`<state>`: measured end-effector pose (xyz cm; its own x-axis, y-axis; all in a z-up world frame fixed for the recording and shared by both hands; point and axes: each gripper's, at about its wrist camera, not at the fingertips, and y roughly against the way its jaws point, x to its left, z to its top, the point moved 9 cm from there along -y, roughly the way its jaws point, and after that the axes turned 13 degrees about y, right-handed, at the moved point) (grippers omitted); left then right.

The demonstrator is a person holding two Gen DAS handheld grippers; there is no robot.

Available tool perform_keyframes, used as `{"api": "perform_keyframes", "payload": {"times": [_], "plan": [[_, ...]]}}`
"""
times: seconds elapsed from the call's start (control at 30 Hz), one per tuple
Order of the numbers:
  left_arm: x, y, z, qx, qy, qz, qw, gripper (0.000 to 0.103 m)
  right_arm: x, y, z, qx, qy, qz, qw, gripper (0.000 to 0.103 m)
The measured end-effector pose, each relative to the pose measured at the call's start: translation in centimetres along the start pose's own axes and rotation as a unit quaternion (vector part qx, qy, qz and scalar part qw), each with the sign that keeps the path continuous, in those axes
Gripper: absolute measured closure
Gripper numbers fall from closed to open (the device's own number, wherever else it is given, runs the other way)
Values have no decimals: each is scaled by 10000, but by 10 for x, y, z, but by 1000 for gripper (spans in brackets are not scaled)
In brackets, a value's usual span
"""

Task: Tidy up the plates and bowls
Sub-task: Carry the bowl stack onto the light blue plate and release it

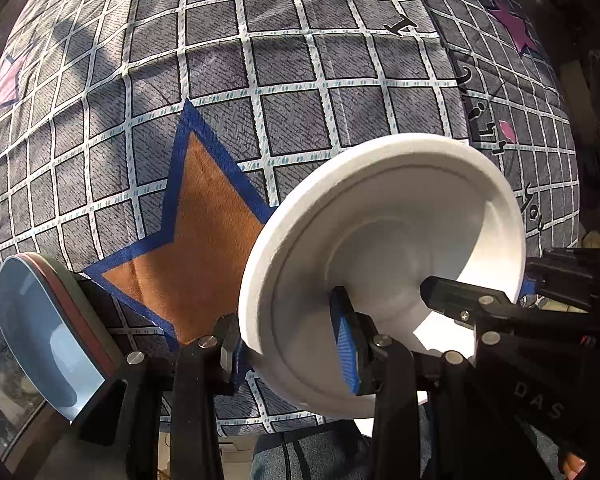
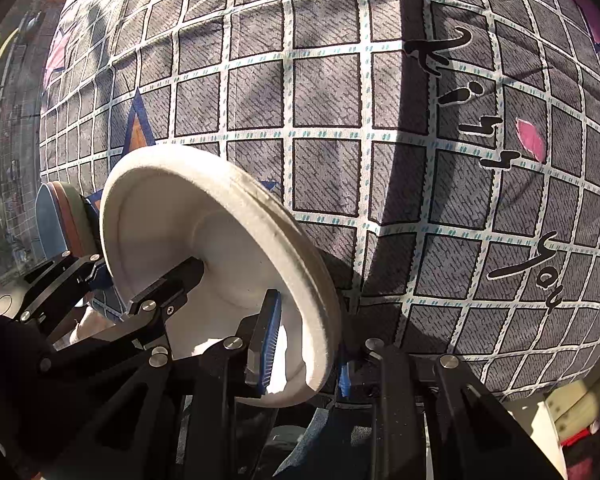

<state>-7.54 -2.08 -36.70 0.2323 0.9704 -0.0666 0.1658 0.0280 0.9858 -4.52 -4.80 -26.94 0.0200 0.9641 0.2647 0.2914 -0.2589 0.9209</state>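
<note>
Left hand-held gripper [image 1: 288, 344] pinching white bowl's [image 1: 380, 248] rim | right hand-held gripper [image 2: 304, 340] pinching the opposite rim | bowl tilted above orange star [image 1: 204, 240] on checked cloth [image 1: 300, 80] | advice: level before releasing, loosen one side first.

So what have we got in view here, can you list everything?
round white foam dishes: apparently two, nested, white, tilted on edge in mid-air between both grippers
stack of coloured plates: three edges showing, blue, brown and grey, standing on edge at far left; what supports them is unclear
grey checked cloth: one, grey with white grid lines, covering the whole surface behind
orange star with blue outline: one, printed on the cloth behind the dishes
pink stars: at least two, printed near the cloth's edges
black lettering: one line, on the cloth's right side
left gripper: black, blue pads, shut on the dishes' rim
right gripper: black, blue pads, shut on the opposite rim
</note>
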Motion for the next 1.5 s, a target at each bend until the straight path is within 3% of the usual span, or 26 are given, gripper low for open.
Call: {"api": "perform_keyframes", "payload": {"times": [0.3, 0.6, 0.73, 0.77, 0.97, 1.3, 1.5], "plan": [[59, 33, -12, -553, 587, -23, 9967, 63, 68, 17, 39, -212, 658, -205, 9974, 76], [140, 53, -40, -914, 1394, -32, 9860, 63, 159, 13, 71, -282, 1509, -352, 9875, 76], [170, 62, -40, -944, 1760, -54, 9798, 63, 193, 4, 80, -235, 1832, -376, 9821, 76], [187, 68, -39, -943, 1825, -54, 9787, 63, 186, 1, 79, -213, 1922, -378, 9804, 76], [198, 90, -23, -1004, 2130, 61, 9719, 63, 215, -12, 86, -129, 2300, -420, 9722, 76], [242, 78, -30, -912, 2742, 129, 9573, 63, 269, -52, 99, 46, 2802, -446, 9589, 76], [260, 62, -33, -828, 2949, 113, 9519, 64, 281, -77, 108, 182, 2898, -443, 9559, 76]]}}
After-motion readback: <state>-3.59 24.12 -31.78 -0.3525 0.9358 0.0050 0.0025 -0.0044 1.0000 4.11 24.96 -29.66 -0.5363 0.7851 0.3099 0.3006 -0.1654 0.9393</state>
